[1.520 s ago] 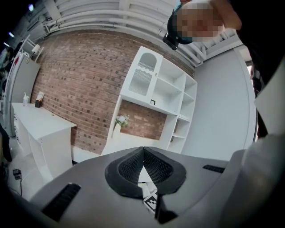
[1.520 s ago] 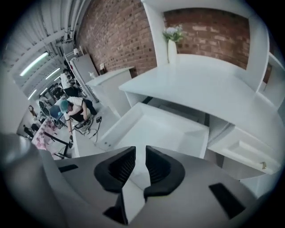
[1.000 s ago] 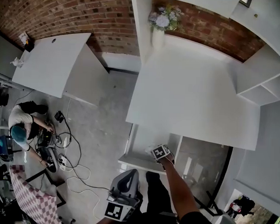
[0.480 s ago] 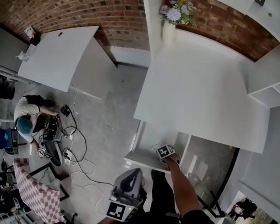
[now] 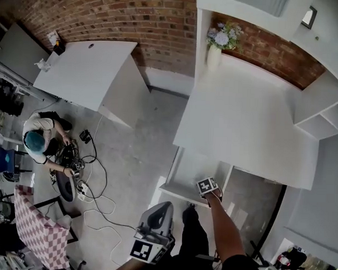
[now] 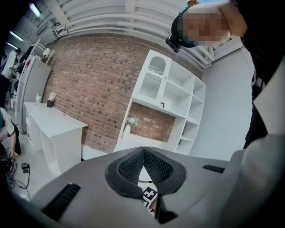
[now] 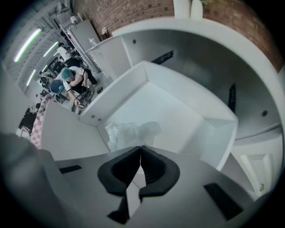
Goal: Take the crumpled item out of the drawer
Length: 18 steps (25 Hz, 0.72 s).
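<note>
A crumpled, translucent white item [image 7: 132, 131] lies in the open white drawer [image 7: 178, 111], near its front left corner. My right gripper [image 7: 141, 148] points down into the drawer. Its jaws are closed together, and the item's near edge runs right in under their tips. In the head view the right gripper [image 5: 206, 186] hangs over the front of the drawer [image 5: 196, 170], under the white desk [image 5: 252, 123]; the item is hidden there. My left gripper [image 5: 163, 210] is held low by the person's body, shut and with nothing in it, tips [image 6: 143, 149] together.
A vase of flowers [image 5: 216, 46] stands at the desk's back edge. White shelving [image 5: 319, 109] is at the right. A second white desk [image 5: 88, 68] stands at the left by the brick wall. A person [image 5: 40, 142] crouches on the floor among cables [image 5: 92, 192].
The head view has swung, so the desk and drawer now sit further right and lower. The right gripper stays over the drawer's front and the left gripper stays low by the body.
</note>
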Tool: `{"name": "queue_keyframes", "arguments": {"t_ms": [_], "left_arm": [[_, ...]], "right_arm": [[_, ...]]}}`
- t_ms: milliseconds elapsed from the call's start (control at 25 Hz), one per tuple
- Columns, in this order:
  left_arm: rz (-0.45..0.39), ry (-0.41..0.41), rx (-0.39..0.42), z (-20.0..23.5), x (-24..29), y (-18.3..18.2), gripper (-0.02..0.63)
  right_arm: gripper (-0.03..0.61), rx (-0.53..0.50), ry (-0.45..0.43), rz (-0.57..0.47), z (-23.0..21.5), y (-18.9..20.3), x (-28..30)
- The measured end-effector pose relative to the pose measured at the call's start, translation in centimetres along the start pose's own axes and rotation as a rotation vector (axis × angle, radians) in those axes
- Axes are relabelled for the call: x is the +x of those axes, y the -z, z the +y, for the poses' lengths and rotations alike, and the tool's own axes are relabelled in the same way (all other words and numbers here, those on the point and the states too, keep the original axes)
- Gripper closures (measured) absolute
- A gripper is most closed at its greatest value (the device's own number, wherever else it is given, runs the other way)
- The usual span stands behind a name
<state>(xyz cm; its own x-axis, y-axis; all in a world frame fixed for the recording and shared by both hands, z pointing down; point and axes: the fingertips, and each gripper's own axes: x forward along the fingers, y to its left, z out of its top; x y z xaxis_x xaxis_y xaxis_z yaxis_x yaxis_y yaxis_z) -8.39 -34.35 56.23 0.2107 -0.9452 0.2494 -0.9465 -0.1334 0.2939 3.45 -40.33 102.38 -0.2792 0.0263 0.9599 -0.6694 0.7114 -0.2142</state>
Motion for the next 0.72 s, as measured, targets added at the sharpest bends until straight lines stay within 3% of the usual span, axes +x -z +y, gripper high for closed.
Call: {"name": "queue_keyframes", "arguments": {"t_ms": [80,280,400,720], "left_arm": [[-0.030,0.013,0.015,-0.3,-2.0,-1.7,0.591],[-0.141,0.073,0.034,-0.8,-8.4,-4.0,0.591],[-0.142,0.112,0.043,-1.3,-13.0,-4.3,0.591],[-0.167,0.242,0.086,-4.9,-22.6,-3.6,0.591]], "right_arm": [[0.560,0.037,-0.034,-0.072,1.7,-1.0,-2.8],[0.561,0.123,0.143,-0.299,1.3,-3.2,-14.1],[0.561,0.128,0.226,-0.479,4.2,-2.8,-23.1],[0.561,0.134,0.355,-0.876,17.7,5.7,-42.1]]}}
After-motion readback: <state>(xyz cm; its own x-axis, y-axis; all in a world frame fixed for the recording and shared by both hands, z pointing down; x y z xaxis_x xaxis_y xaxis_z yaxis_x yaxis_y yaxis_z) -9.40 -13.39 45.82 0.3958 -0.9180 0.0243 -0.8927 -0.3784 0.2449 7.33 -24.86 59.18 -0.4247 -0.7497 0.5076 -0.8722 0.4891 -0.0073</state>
